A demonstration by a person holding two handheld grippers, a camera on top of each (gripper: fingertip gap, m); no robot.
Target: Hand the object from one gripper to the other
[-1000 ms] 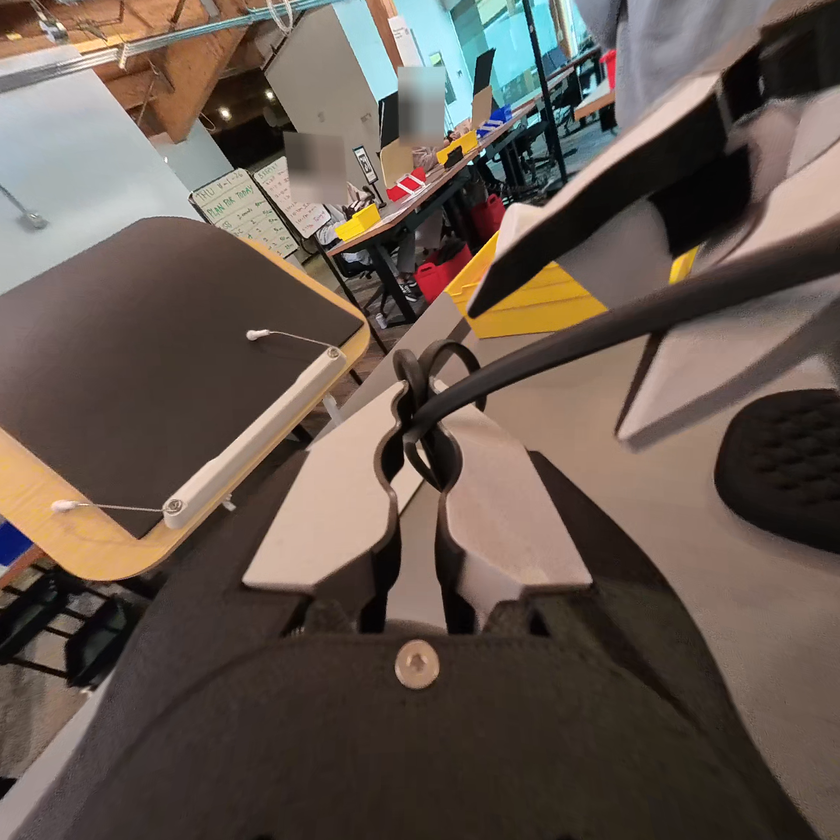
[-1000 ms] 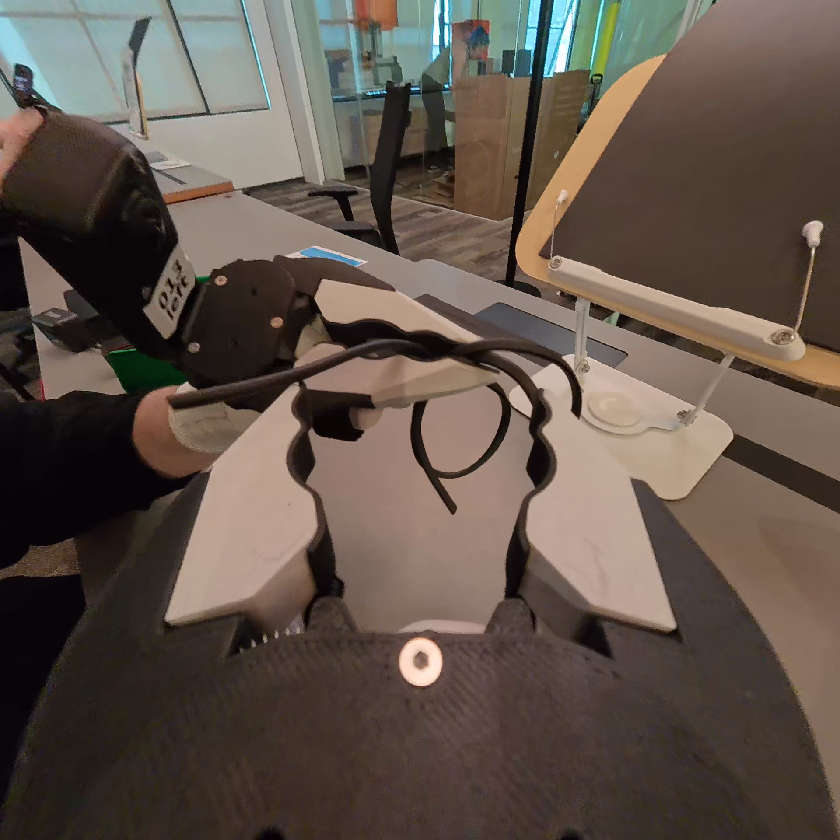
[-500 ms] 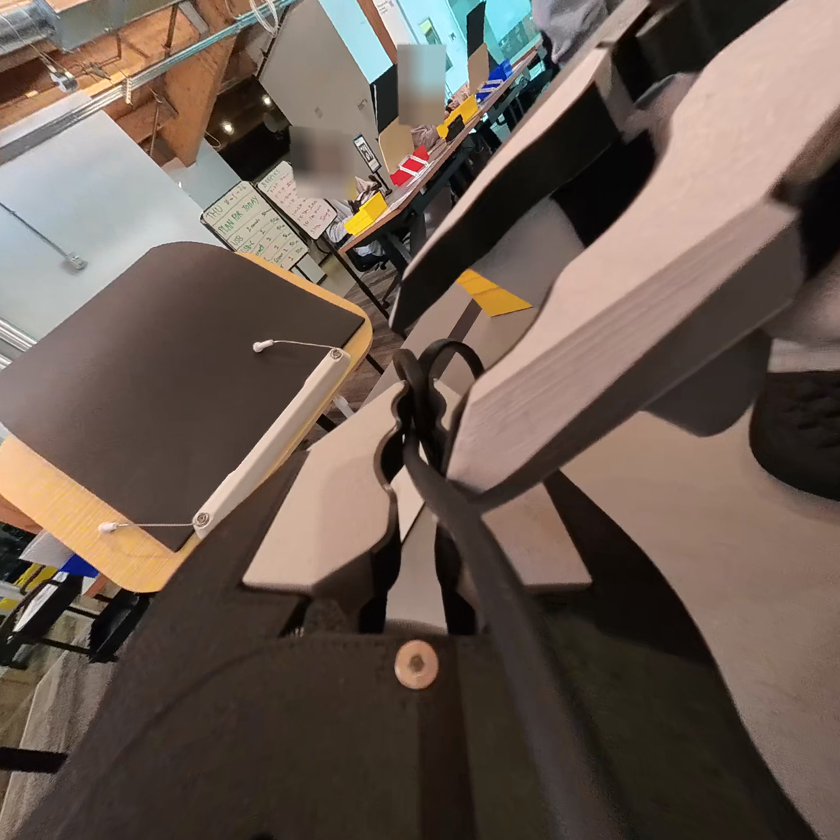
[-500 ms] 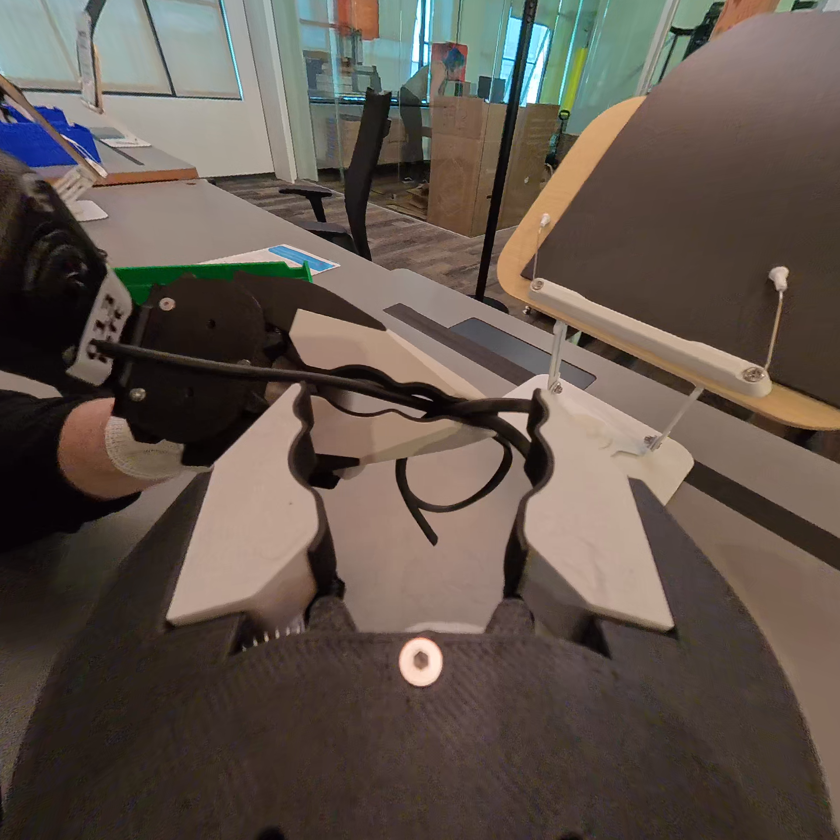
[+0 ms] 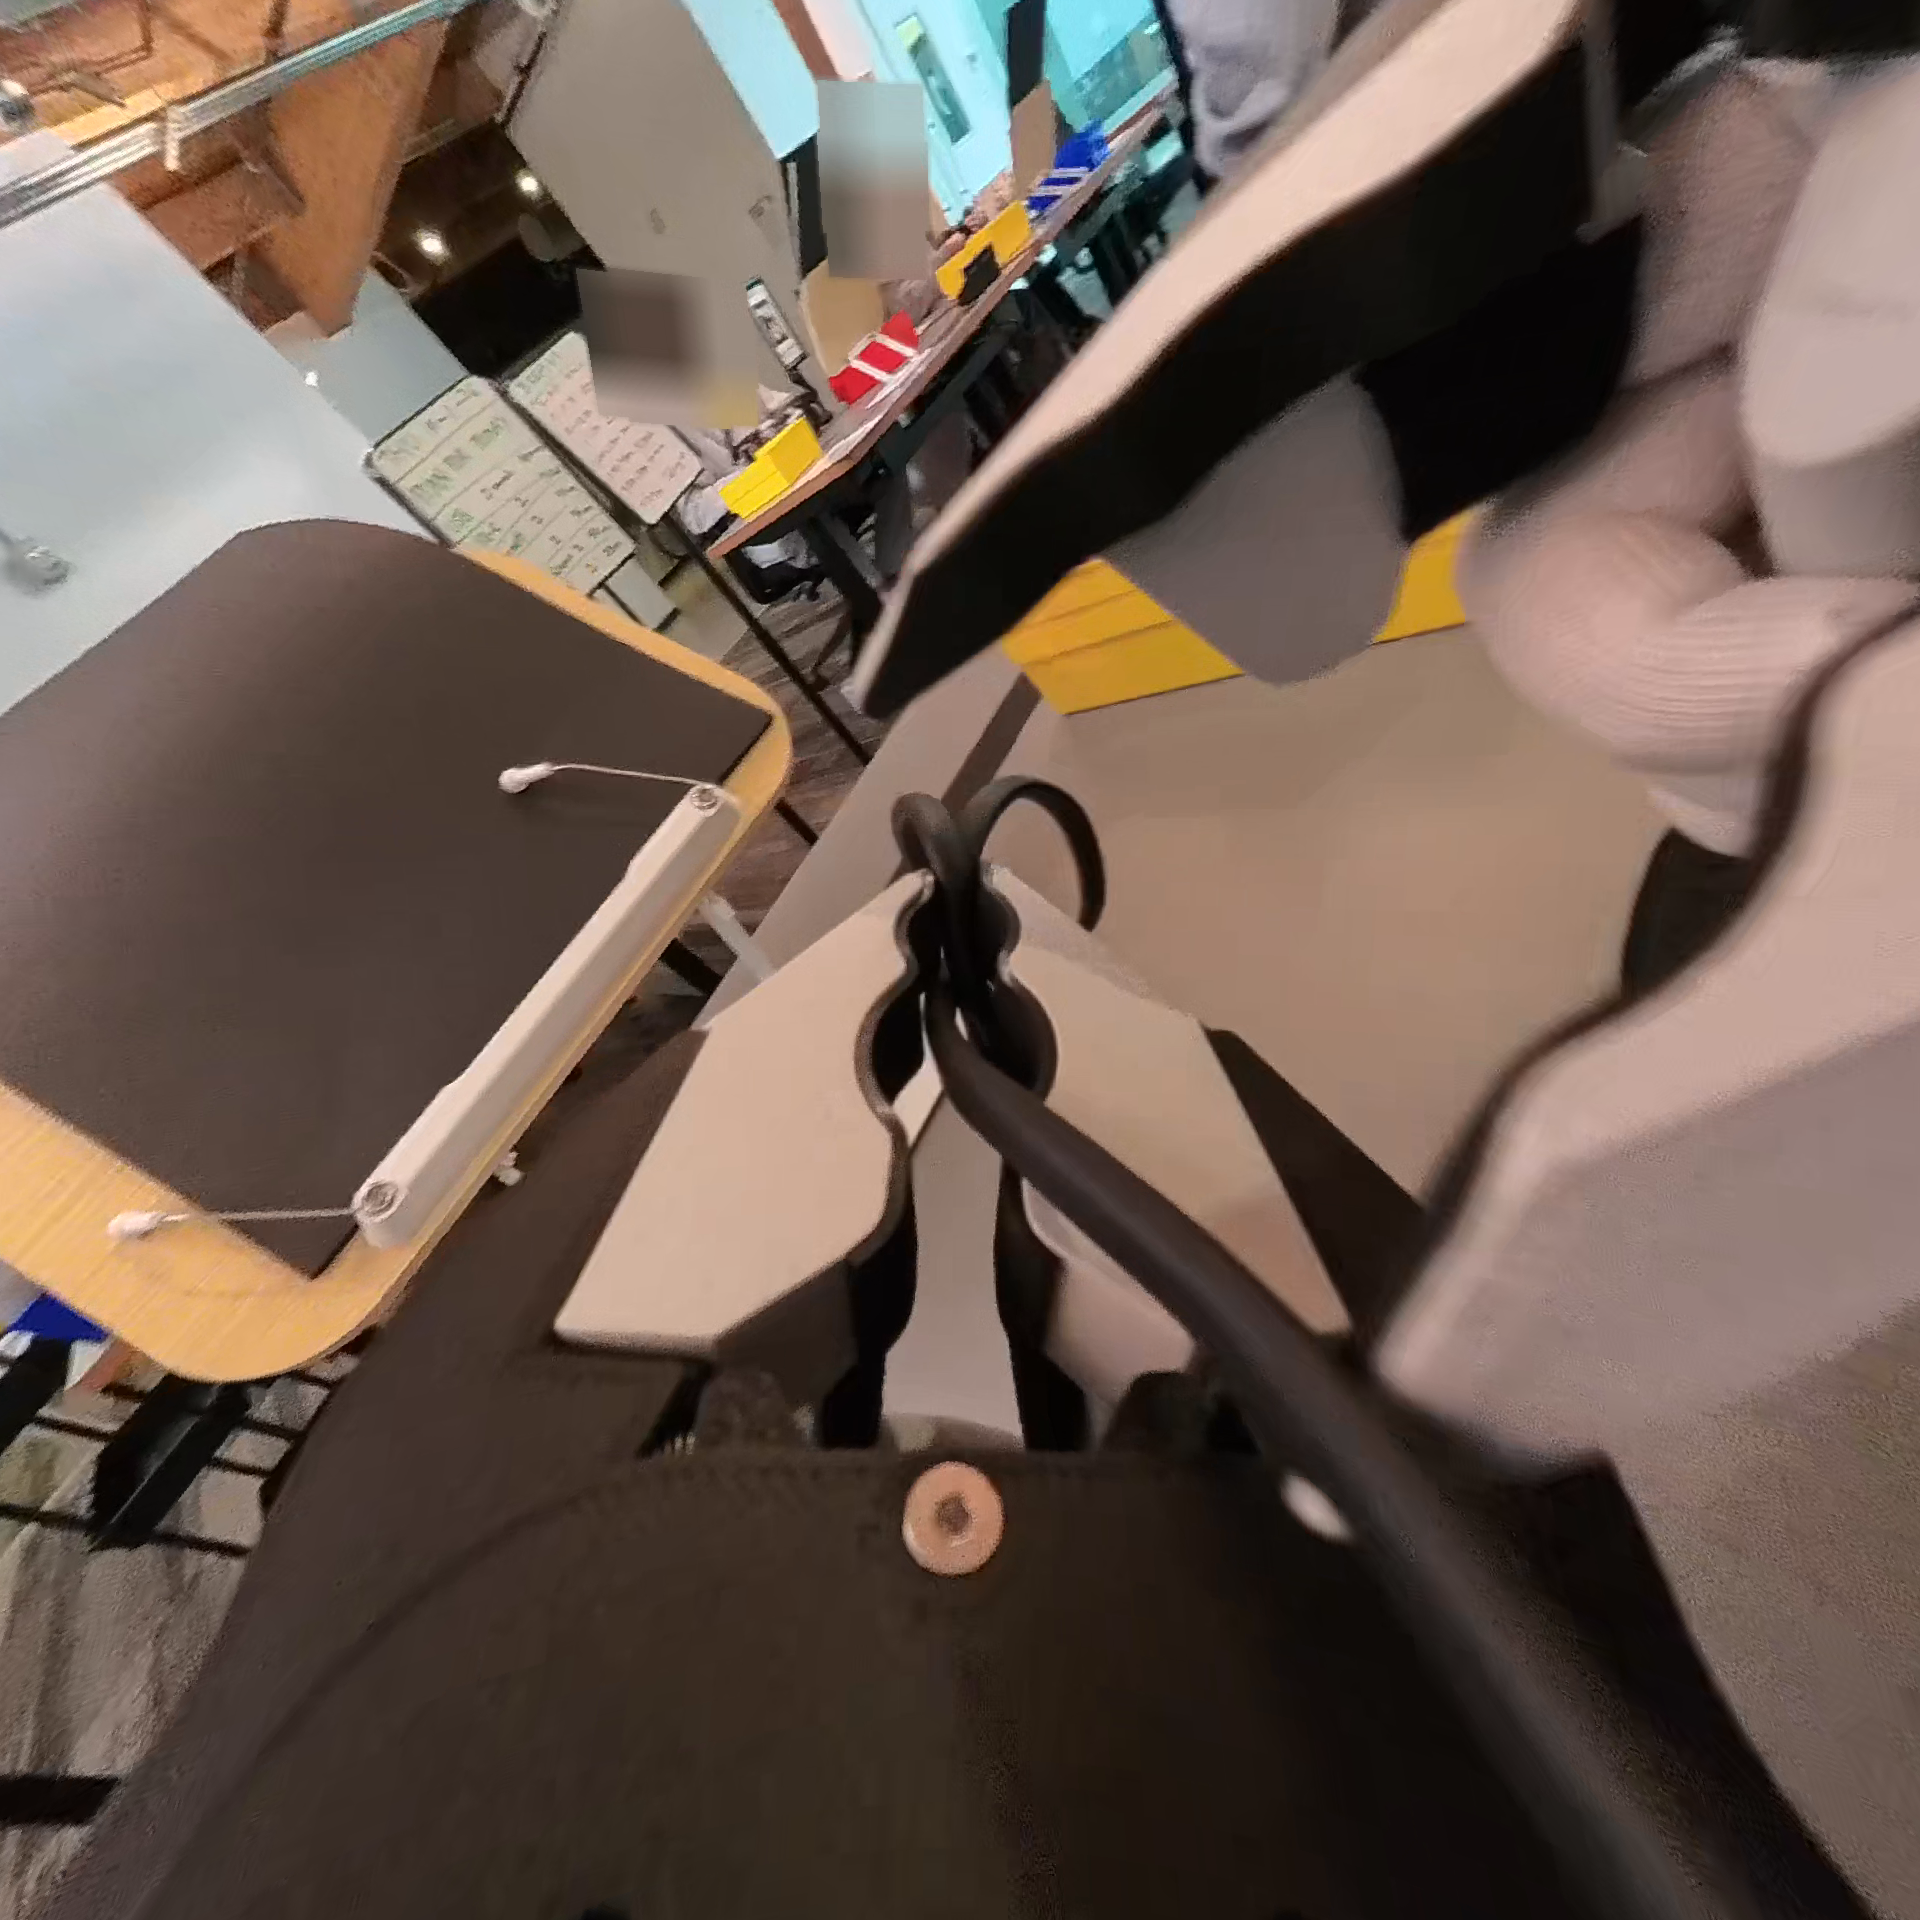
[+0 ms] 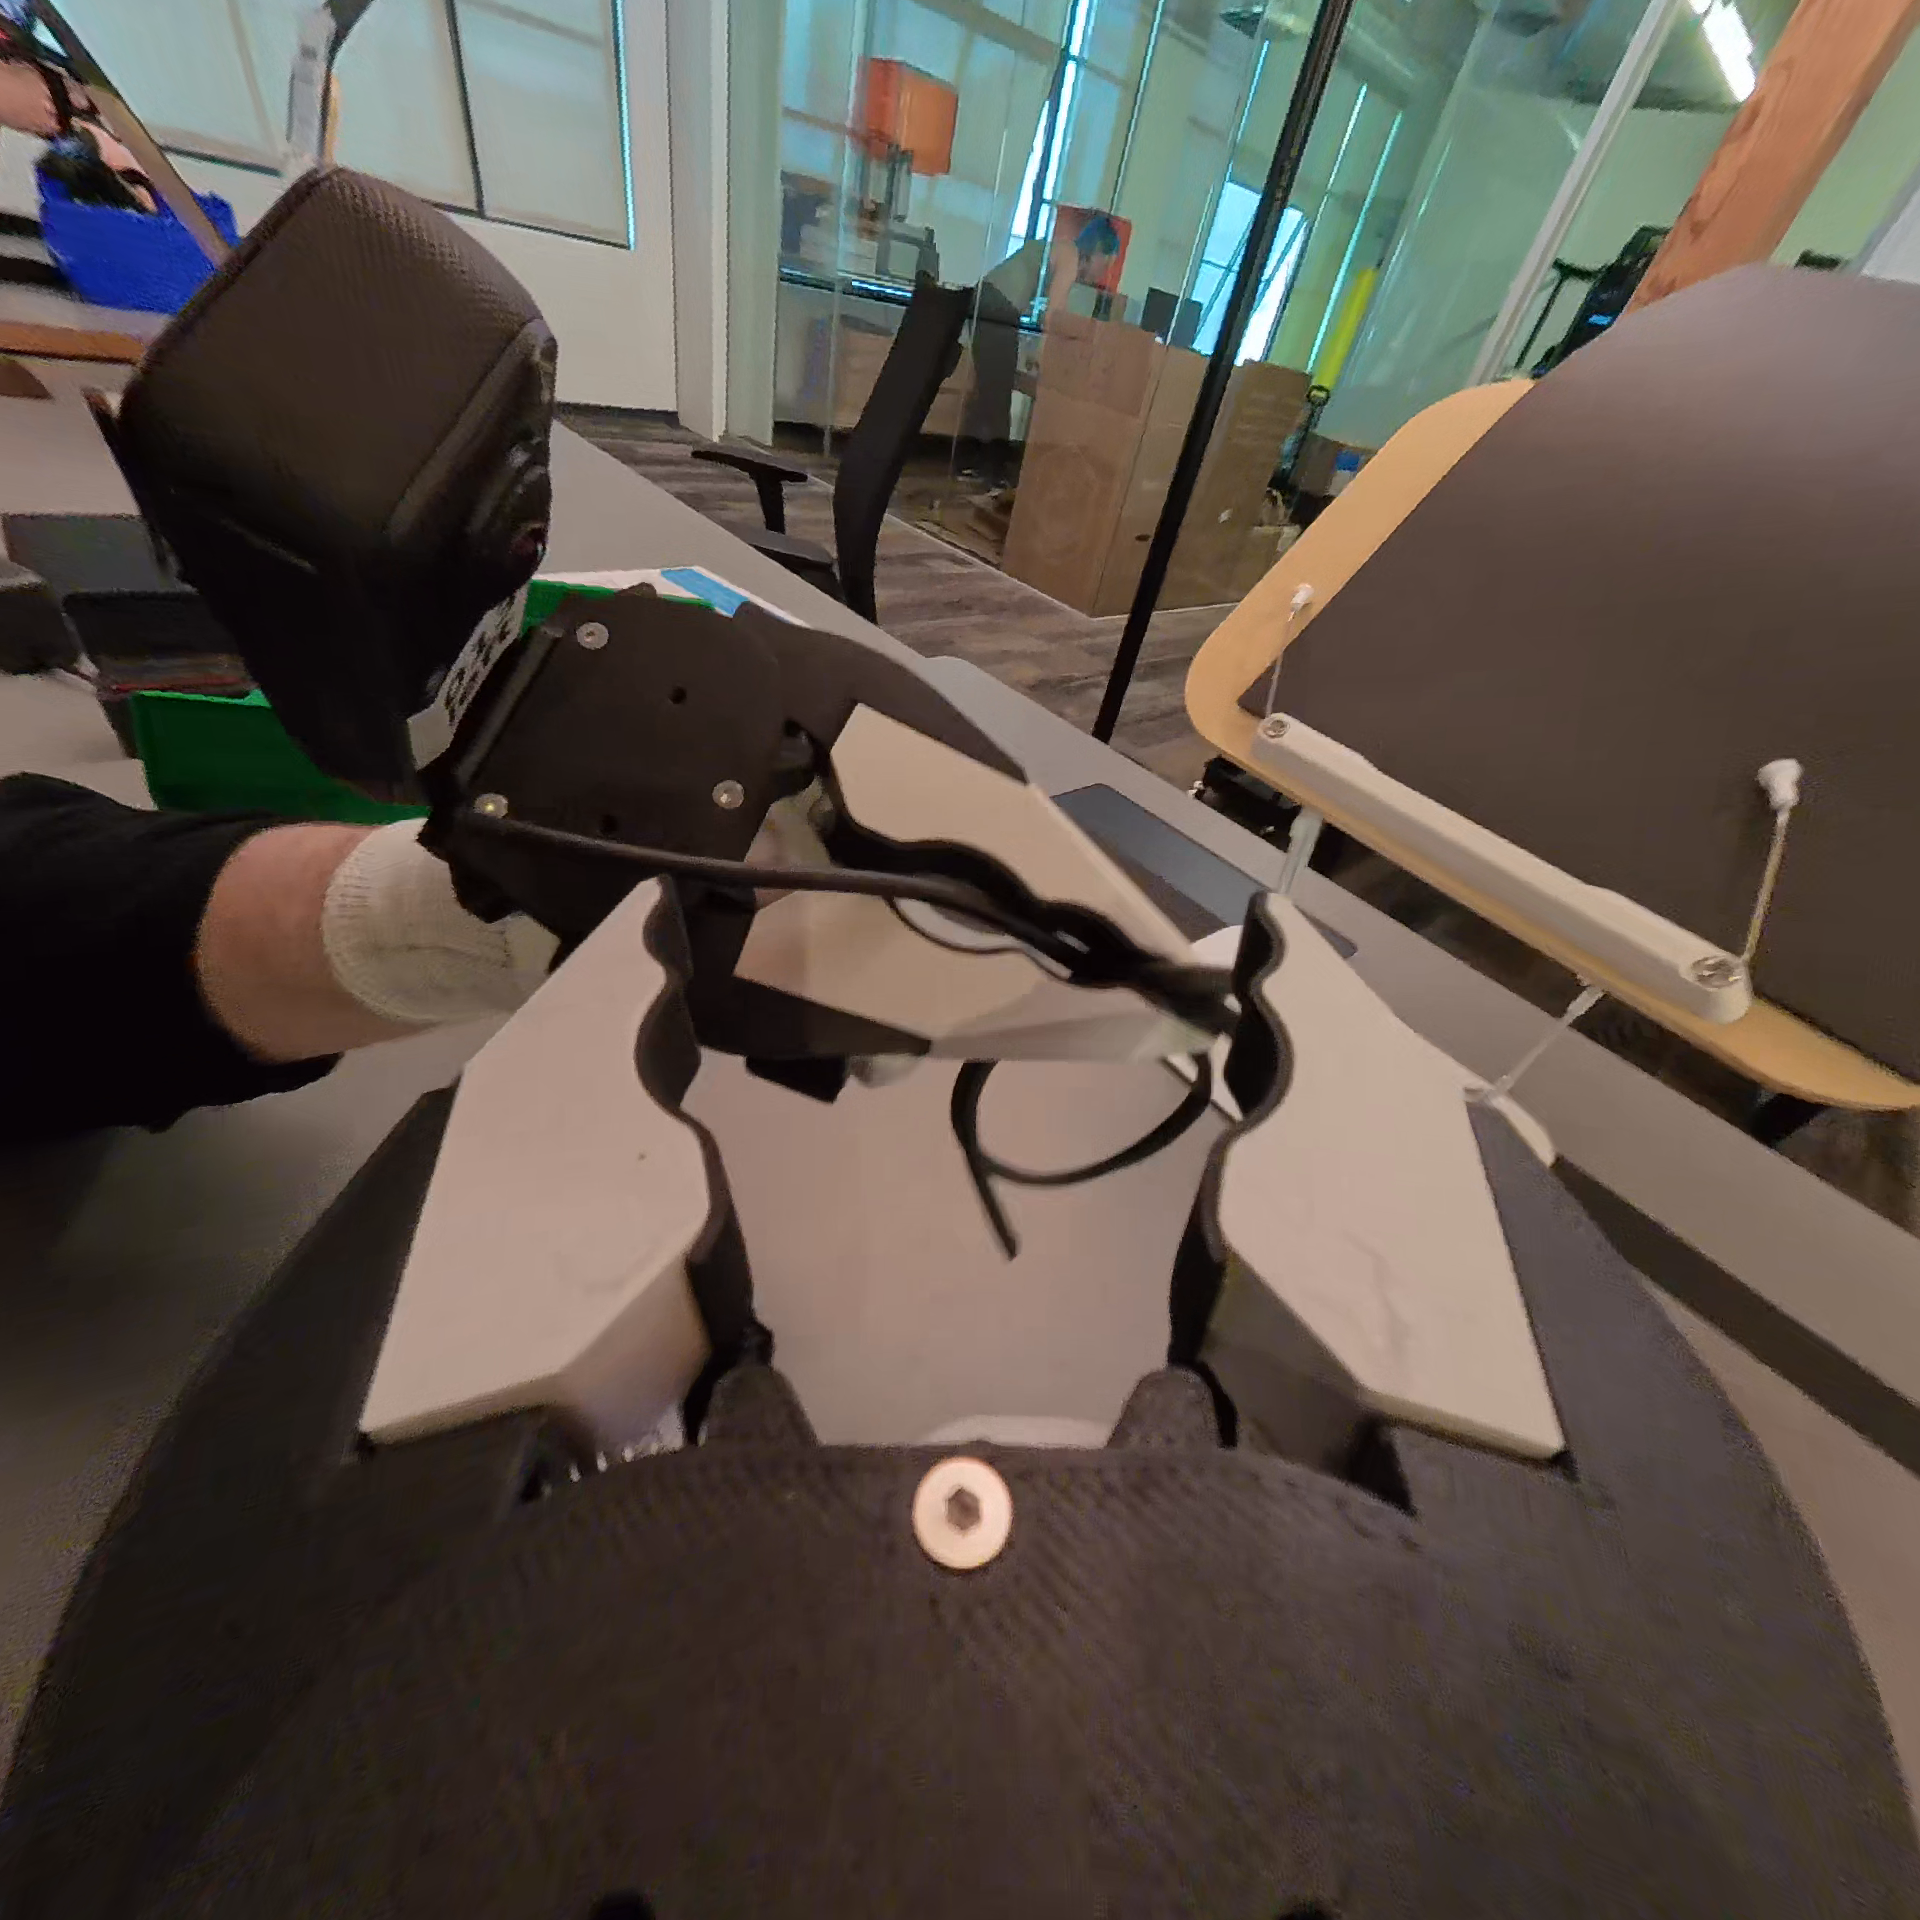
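Black cable pinched in left hand-held gripper, right one spread wide around it.

Left hand-held gripper: fingers nearly together, clamped on the black cable at their tips; a loop sticks out just past them. Right hand-held gripper: fingers wide apart, gripping nothing; the left one's tips and the cable sit between them, close to its right finger, above the grey desk. Tilted black board off to its right.

Black cable, white-fingered claw, green bin.
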